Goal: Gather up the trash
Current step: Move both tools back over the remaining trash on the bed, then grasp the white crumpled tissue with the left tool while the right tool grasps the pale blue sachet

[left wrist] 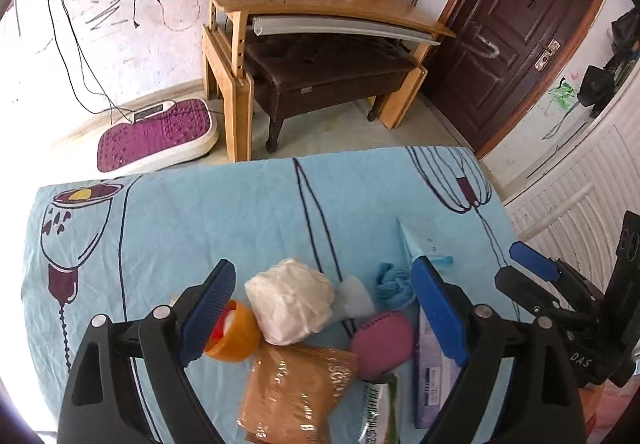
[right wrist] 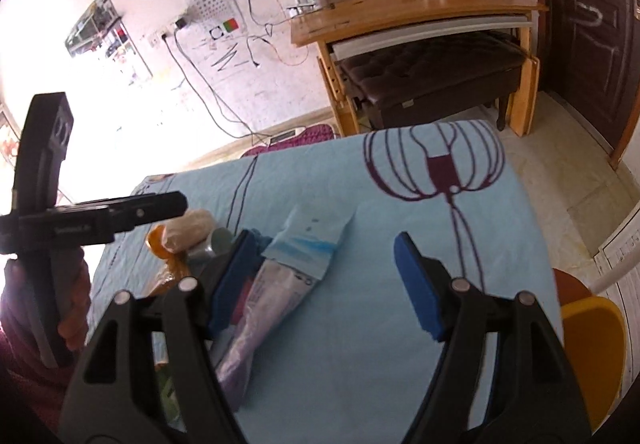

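Several pieces of trash are lying bunched between and just ahead of your left gripper (left wrist: pixel 322 308), which is why you are spreading its fingers so wide above the pile: nothing is touching the ribbed blue pads (left wrist: pixel 212 304), and the jaws are released. The crumpled white wad (left wrist: pixel 290 302), soft and lumpy like tissue or thin plastic, is sitting midway between the fingers. The orange tape roll (left wrist: pixel 236 336), a smooth hard ring, is resting just beside the left-hand finger. Nearer your wrist, the brown foil wrapper (left wrist: pixel 296 392) is lying flat and crinkled, and the mauve oval pad (left wrist: pixel 382 342) is sitting toward the right-hand finger, with a knot of blue yarn (left wrist: pixel 394 282) beyond it.

Your right gripper (right wrist: pixel 320 284) is hovering over the pale blue tablecloth (right wrist: pixel 400 344) with its jaws parted too, gripping nothing. The long lilac sachet (right wrist: pixel 260 316), glossy and tapering, is lying just inside its left-hand finger, its far end resting on a torn clear pouch (right wrist: pixel 316 240) with a blue strip. The cloth under the right-hand finger is bare. Judging from this, each hand is lining up over its own item before clenching.
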The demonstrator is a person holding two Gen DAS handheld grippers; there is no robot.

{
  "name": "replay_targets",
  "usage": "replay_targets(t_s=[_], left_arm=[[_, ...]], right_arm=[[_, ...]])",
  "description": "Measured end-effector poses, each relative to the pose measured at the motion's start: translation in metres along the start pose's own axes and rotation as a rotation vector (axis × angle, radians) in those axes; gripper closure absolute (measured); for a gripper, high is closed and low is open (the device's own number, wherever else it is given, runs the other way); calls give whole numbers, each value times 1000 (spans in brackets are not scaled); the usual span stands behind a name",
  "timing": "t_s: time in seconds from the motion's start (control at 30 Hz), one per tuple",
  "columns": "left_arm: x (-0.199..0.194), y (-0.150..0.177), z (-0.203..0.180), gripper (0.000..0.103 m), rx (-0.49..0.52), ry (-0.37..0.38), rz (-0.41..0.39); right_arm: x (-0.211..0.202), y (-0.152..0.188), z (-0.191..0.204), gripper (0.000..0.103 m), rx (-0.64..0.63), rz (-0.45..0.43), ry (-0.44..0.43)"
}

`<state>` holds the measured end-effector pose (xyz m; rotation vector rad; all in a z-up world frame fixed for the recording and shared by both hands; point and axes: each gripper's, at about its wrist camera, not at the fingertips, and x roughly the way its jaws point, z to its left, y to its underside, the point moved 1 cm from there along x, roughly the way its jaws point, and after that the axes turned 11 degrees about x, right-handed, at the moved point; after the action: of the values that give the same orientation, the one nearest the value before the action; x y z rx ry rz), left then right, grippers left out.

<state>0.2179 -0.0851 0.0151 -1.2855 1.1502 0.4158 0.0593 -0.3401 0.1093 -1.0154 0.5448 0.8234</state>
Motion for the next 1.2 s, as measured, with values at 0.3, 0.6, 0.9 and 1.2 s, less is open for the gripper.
replay_targets(t_s=[0.3, 0.6, 0.9, 1.2], left_arm=[[26, 3, 9, 18, 6, 46, 64], [43, 12, 16, 30, 32, 53, 90], [42, 13, 23, 52, 1, 79, 73], [38, 14, 35, 52, -76, 168, 66]], right_arm=[[20, -5, 17, 26, -16, 33, -5], [31, -10, 18, 26, -14, 45, 18], [53, -19, 20, 25, 34, 99, 13], [85, -13, 26, 18, 25, 180, 83]])
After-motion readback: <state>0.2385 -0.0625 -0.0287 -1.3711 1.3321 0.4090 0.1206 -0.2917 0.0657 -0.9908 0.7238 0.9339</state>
